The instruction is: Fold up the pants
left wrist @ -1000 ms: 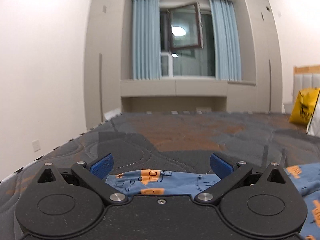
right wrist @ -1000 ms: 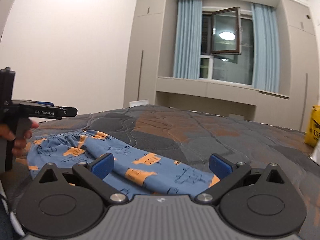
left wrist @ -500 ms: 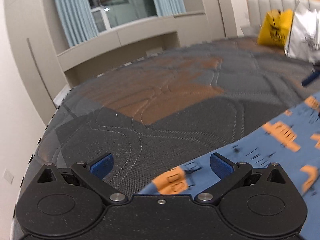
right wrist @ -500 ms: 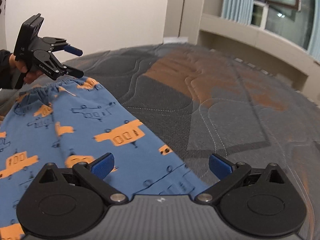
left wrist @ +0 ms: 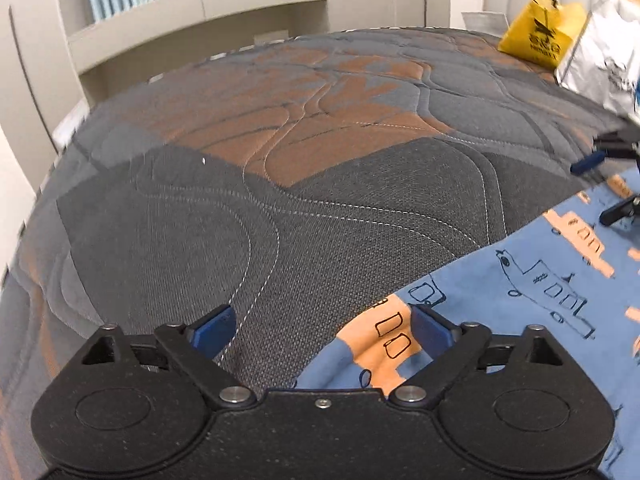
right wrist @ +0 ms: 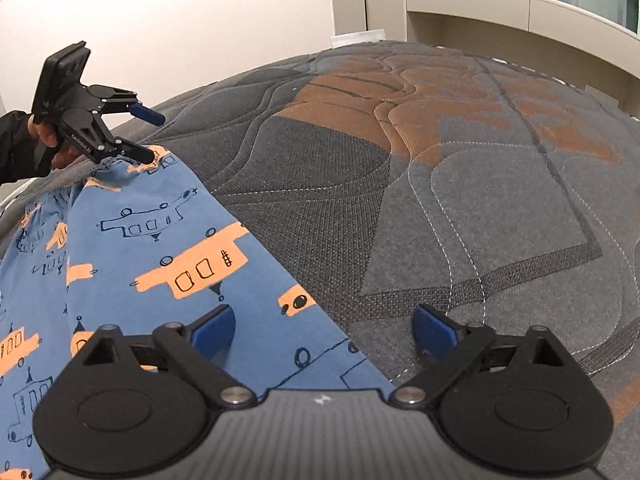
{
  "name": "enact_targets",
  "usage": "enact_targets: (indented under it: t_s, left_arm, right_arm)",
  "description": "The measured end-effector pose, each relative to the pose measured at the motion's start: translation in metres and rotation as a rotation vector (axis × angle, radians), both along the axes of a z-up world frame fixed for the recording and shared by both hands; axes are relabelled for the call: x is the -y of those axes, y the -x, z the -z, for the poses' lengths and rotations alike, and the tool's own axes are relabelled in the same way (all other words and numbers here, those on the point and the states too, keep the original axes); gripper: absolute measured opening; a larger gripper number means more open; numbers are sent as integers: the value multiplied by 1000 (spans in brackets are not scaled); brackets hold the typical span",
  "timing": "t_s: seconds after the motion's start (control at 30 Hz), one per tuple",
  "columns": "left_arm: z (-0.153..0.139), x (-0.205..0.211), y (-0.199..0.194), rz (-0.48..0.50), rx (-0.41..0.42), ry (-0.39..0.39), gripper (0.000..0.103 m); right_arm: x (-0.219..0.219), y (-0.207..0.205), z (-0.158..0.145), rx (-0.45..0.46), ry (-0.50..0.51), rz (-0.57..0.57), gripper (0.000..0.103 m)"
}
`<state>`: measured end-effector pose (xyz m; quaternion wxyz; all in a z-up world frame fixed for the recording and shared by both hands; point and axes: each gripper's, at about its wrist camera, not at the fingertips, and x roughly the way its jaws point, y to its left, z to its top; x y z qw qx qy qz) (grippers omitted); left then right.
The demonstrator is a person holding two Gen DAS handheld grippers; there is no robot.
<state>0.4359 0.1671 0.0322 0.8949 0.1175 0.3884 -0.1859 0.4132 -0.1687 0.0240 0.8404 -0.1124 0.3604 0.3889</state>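
Blue pants (right wrist: 132,248) printed with orange buses and aeroplanes lie spread flat on the bed's (left wrist: 280,168) grey-and-orange quilted mattress. The left hand-held gripper (left wrist: 322,330) stands wide open at the waistband edge; the right hand-held gripper (right wrist: 324,330), equally open, straddles the fabric's far edge.

both wrist views look low across the bed (left wrist: 280,220), sharing the pants (right wrist: 140,260).
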Motion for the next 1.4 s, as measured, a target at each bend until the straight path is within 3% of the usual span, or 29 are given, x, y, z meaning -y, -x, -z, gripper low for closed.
enact_targets:
  t_s: [0.13, 0.2, 0.33, 0.37, 0.43, 0.73, 0.87, 1.1, 1.23, 1.4]
  left_arm:
    - [-2, -2, 1, 17, -37, 41, 74]
    - [-1, 2, 4, 38, -54, 31, 50]
    - [3, 7, 9, 16, -81, 12, 24]
    - [2, 8, 11, 4, -81, 22, 8]
    - [-1, 10, 16, -20, -58, 24, 6]
    - [-31, 16, 27, -136, 181, 4, 2]
    - [-24, 14, 9, -183, 149, -12, 2]
    - [9, 7, -10, -200, 71, 12, 2]
    - [8, 2, -8, -205, 78, 35, 2]
    - [-10, 5, 15, -202, 164, 38, 1]
  right_arm:
    - [-5, 3, -8, 14, -7, -12, 60]
    - [-9, 6, -11, 18, -1, -22, 43]
    - [-18, 16, -14, 46, 32, -50, 26]
    - [-20, 18, -14, 49, 37, -50, 17]
    - [-25, 22, -14, 70, 51, -40, 5]
    - [-57, 24, -33, 297, 184, 49, 2]
    - [-75, -3, -36, 332, 196, 75, 2]
    - [-86, -37, -4, 250, 205, 78, 3]
    - [-77, -36, -8, 240, 167, 77, 3]
    - [-73, -13, -21, 298, 127, 85, 2]
